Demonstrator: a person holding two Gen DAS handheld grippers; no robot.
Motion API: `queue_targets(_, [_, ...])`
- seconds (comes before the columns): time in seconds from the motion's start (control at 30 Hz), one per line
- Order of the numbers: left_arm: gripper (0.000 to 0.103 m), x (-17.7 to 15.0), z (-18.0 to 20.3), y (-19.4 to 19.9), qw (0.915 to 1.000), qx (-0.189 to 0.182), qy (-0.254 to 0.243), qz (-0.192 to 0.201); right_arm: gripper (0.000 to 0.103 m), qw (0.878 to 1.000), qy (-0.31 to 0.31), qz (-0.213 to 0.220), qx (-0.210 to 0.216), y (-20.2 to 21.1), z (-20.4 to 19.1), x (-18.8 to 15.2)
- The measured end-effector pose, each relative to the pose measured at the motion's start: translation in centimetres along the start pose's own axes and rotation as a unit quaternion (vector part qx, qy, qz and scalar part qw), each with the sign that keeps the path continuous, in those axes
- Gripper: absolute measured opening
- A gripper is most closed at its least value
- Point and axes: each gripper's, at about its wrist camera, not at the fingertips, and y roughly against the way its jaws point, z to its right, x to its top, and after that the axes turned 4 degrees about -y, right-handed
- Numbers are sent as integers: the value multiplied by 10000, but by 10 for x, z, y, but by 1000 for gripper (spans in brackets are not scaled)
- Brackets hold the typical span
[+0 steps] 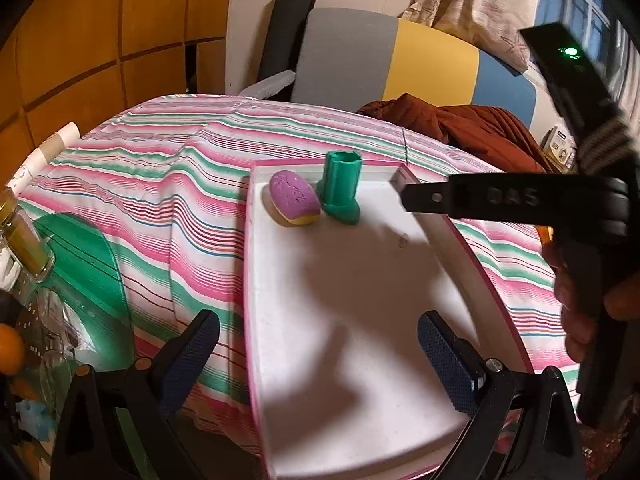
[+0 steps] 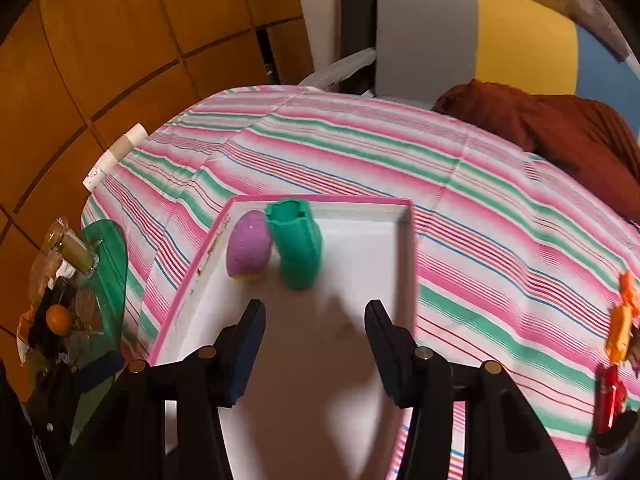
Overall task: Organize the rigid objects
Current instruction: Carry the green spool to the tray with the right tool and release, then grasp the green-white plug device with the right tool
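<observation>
Wood panels [image 2: 120, 40] back the scene, and a pink, green and white striped cloth [image 2: 360, 152] covers the bed that carries everything. At far left, off the cloth, a green glass stand [image 2: 108, 264] bears jars and an orange [image 2: 58, 319]; a paper tube [image 2: 120, 148] lies along the cloth's left edge.

In the middle sits a white tray [image 2: 360, 248] with a pink rim, flat on the cloth. Against its far left corner lies a purple egg [image 2: 249, 251] with a yellow base, tipped toward the tray wall. Just right of it, touching or nearly so, stands a green holder [image 2: 298, 246], upright on its wider foot with its open mouth upward. The rest of the tray floor is bare apart from shadows and a few small marks.

The left tool [image 1: 320, 356] hangs over the tray's near left edge, its blue pads spread wide with nothing between them. The right tool [image 2: 316, 344] hovers above the tray's near half, jaws apart and empty, well short of the holder. In the left view its black finger reaches in from the right, level with the tray's far right corner, with a hand [image 1: 576, 300] behind it.

Further right, a rust-brown garment [image 2: 560, 128] is heaped on the bed, and orange and red toys [image 2: 618, 340] lie at the cloth's right edge.
</observation>
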Motion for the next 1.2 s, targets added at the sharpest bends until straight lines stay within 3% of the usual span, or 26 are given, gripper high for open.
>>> queue_targets(0.57, [100,-6,54,10,9972,-383,-627,118,52,9951,-509,178,-834,59,84,-60])
queue_targets(0.8, [100,-4,87,15,9928,-557,-1041,190,52,9880,-1103,229,-1056,83,135,-92])
queue_targets(1.03, [100,-2,125,17,9863,-727,-1465,235,52,9720,-1633,750,-1515,129,191,-106])
queue_targets(1.2, [100,-4,151,18,9801,-806,-1793,259,52,9441,-2276,936,-2194,162,246,-110])
